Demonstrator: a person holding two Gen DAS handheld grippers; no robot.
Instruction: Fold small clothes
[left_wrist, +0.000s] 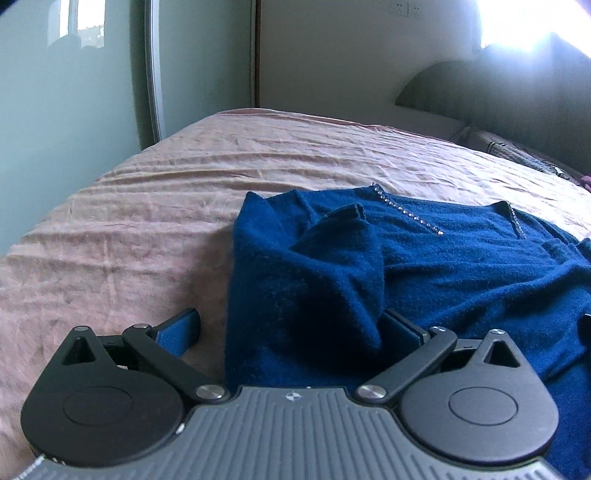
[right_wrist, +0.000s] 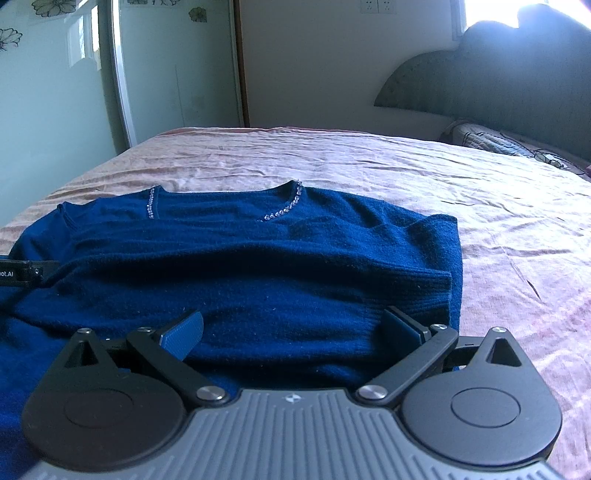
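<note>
A dark blue knit sweater (left_wrist: 443, 266) with a rhinestone neckline (right_wrist: 284, 212) lies on the pink bed sheet (left_wrist: 147, 206). Its left side is bunched up, with a sleeve cuff (left_wrist: 351, 214) folded onto the chest. My left gripper (left_wrist: 291, 328) is open low at the sweater's left edge, and raised fabric sits between its fingers. In the right wrist view the sweater (right_wrist: 240, 258) has its right sleeve folded across the body, ribbed cuff (right_wrist: 439, 295) at the right edge. My right gripper (right_wrist: 293, 330) is open, straddling that folded fabric. Part of the left gripper's body (right_wrist: 22, 273) shows at the far left.
The bed's far and left edges drop off toward mirrored wardrobe doors (left_wrist: 66, 92). A padded headboard (right_wrist: 498, 85) and a patterned pillow (right_wrist: 491, 142) stand at the right. Bare wrinkled sheet (right_wrist: 517, 240) stretches beyond and to the right of the sweater.
</note>
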